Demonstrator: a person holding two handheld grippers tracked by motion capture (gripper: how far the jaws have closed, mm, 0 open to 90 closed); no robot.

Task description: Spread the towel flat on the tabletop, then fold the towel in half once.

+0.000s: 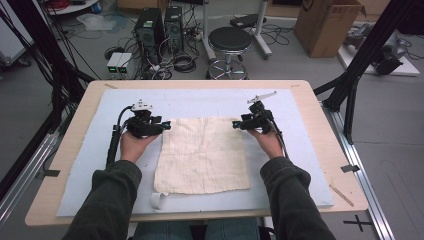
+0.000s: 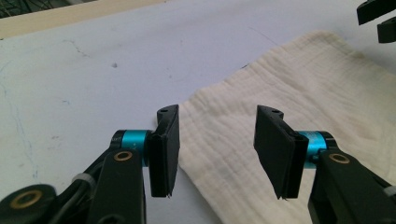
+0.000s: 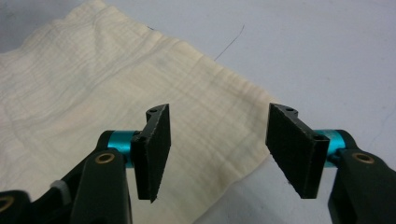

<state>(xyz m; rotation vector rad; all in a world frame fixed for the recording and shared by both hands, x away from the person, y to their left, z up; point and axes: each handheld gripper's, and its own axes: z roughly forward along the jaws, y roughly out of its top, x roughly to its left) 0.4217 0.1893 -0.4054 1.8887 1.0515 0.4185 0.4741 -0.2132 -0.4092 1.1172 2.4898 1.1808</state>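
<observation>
On the pale blue mat (image 1: 100, 150), my left gripper (image 1: 165, 125) and right gripper (image 1: 235, 124) rest at the cream cloth's (image 1: 202, 155) far corners, jaws released. From above, the cloth lies flat; my gripper views show each corner between parted pads, untouched.
</observation>
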